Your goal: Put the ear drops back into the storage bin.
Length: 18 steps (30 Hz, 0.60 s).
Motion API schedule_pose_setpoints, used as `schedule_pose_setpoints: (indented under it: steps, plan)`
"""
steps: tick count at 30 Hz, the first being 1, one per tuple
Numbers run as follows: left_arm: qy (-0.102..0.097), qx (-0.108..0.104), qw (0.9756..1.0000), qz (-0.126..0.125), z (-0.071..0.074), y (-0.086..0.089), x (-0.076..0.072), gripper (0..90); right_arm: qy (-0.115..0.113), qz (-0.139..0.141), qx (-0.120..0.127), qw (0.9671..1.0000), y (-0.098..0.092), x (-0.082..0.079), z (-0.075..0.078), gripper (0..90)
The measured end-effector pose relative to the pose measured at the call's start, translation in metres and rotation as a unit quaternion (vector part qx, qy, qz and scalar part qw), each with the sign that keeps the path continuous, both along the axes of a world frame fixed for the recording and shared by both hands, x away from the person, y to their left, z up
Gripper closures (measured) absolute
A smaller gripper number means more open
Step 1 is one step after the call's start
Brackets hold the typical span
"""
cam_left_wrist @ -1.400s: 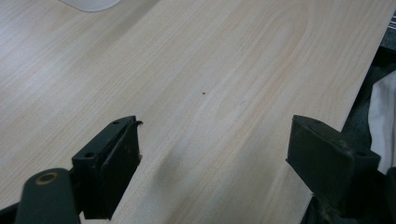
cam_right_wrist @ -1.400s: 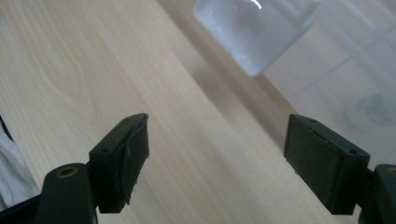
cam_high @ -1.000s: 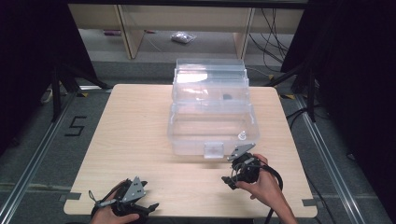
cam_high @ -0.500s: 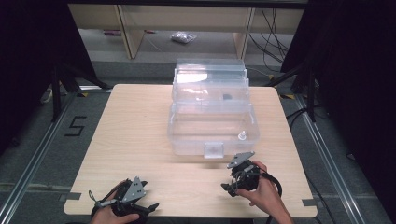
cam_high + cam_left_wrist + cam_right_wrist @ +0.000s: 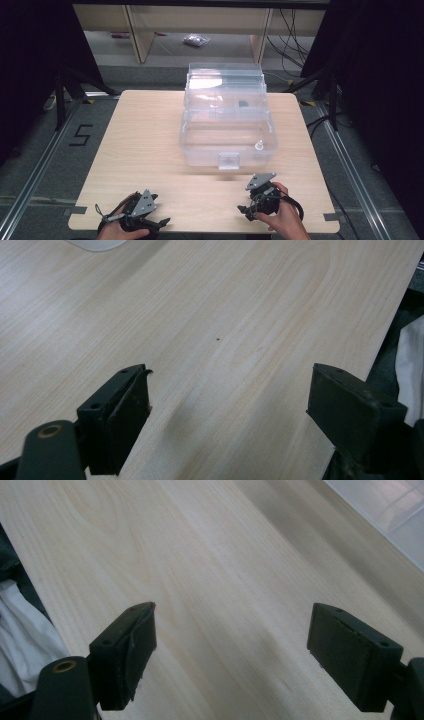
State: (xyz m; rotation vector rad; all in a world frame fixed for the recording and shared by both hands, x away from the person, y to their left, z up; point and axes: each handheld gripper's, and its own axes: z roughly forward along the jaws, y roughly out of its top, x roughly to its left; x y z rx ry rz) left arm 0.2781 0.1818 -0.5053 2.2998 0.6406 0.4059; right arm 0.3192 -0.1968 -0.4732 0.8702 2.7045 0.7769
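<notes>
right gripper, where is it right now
In the high view the right gripper sits low over the table's near right edge, just in front of the clear plastic box, jaws open and empty.

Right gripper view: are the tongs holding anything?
No, the right tongs stand wide open with only the bare wooden table between them, and the clear plastic box lies farther off.
</notes>
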Motion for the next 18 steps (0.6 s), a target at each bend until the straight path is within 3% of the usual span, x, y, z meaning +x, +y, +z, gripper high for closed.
schedule_pose_setpoints:
  steps: [2, 8, 11, 16, 18]
  plan:
    - [0.001, 0.002, 1.0, 0.0, 0.0, 0.0, 0.0, 16.6, -0.008, -0.002, -0.001, 1.0, 0.0, -0.002, 0.001, 20.1]
    - [0.0, 0.004, 1.0, 0.0, 0.001, 0.001, 0.0, 16.6, 0.0, -0.003, 0.006, 1.0, -0.003, -0.009, 0.0, 19.0]
    - [0.001, 0.004, 1.0, -0.001, 0.0, 0.0, 0.0, 16.6, 0.0, -0.018, 0.008, 0.9998, -0.007, -0.013, -0.001, 19.1]
    - [0.0, 0.005, 1.0, 0.0, 0.0, 0.0, 0.0, 16.6, -0.006, -0.036, 0.025, 0.999, -0.015, -0.018, -0.005, 20.0]
    - [0.0, 0.001, 1.0, -0.001, 0.0, 0.0, 0.0, 16.6, -0.006, -0.03, 0.031, 0.999, -0.017, -0.018, -0.004, 19.7]
